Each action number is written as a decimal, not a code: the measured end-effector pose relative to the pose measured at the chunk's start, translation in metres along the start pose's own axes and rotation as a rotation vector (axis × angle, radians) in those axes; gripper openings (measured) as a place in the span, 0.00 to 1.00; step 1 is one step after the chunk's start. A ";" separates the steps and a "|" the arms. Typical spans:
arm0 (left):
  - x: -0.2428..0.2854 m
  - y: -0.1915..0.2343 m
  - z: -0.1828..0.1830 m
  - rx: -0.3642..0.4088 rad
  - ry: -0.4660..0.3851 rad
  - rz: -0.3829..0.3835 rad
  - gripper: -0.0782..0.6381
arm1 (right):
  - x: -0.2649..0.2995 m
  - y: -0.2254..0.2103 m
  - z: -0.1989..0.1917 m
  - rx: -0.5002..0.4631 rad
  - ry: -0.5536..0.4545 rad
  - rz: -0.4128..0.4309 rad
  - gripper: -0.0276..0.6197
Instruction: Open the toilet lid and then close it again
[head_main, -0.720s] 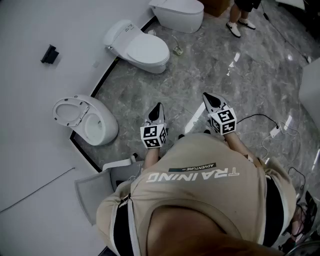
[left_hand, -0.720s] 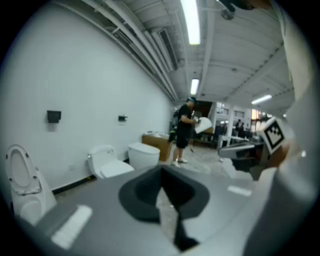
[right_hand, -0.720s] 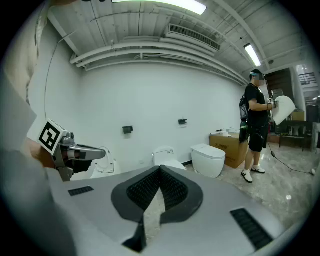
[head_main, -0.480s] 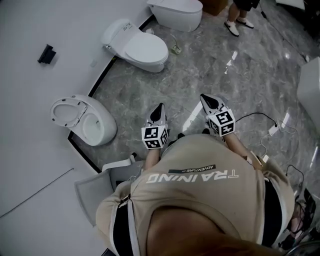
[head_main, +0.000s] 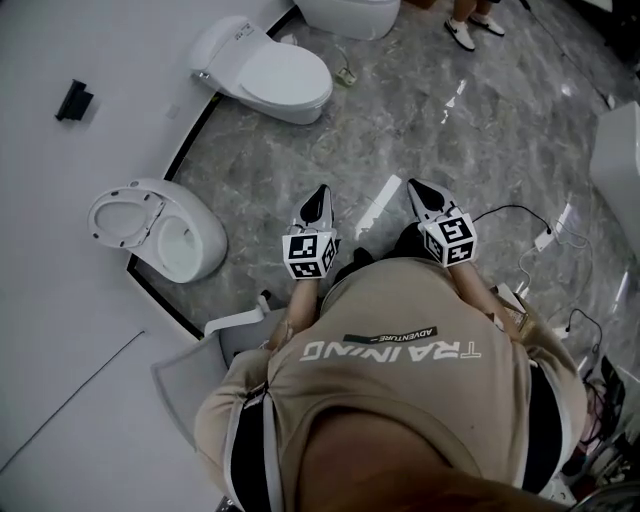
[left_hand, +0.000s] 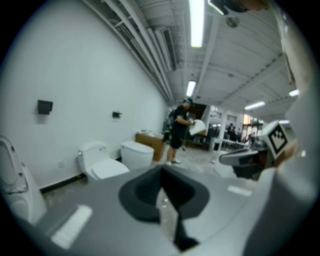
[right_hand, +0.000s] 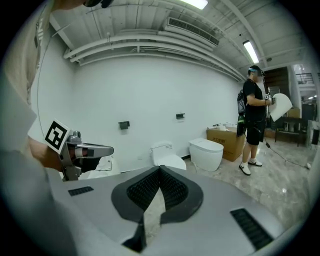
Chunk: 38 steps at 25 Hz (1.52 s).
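A white toilet (head_main: 150, 228) with its lid and seat raised stands on the left, against the wall; it also shows at the left edge of the left gripper view (left_hand: 12, 175). My left gripper (head_main: 320, 193) is held over the marble floor, to the right of that toilet and apart from it, shut with nothing in it (left_hand: 161, 167). My right gripper (head_main: 418, 188) hangs beside it at about the same height, shut and empty too (right_hand: 160, 167). The person's shirt hides both forearms.
A second toilet (head_main: 265, 75) with its lid down stands further along the wall, a third (head_main: 350, 12) beyond it. A person (right_hand: 255, 117) stands by a cardboard box (right_hand: 227, 142). Cables and a power strip (head_main: 545, 240) lie on the floor to the right. A grey panel (head_main: 190, 375) leans at lower left.
The toilets and floor have slid a little up and to the left in the head view. Both grippers stay shut, side by side in front of the body.
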<state>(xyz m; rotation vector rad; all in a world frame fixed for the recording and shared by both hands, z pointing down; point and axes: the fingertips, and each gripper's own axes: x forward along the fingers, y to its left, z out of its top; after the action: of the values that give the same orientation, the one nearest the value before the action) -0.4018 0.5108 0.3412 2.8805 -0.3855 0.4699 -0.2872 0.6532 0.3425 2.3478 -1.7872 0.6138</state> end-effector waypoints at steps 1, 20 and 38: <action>0.003 0.001 -0.002 -0.017 0.004 0.001 0.11 | 0.004 -0.001 -0.001 0.035 0.002 0.007 0.06; 0.179 0.020 0.067 0.019 0.040 0.096 0.11 | 0.137 -0.164 0.051 0.059 0.035 0.105 0.06; 0.274 0.064 0.077 -0.068 0.091 0.158 0.11 | 0.238 -0.237 0.065 0.156 0.109 0.148 0.06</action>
<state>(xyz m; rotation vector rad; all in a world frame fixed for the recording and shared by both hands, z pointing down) -0.1478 0.3710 0.3712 2.7634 -0.6045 0.5991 0.0045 0.4873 0.4106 2.2400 -1.9414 0.9146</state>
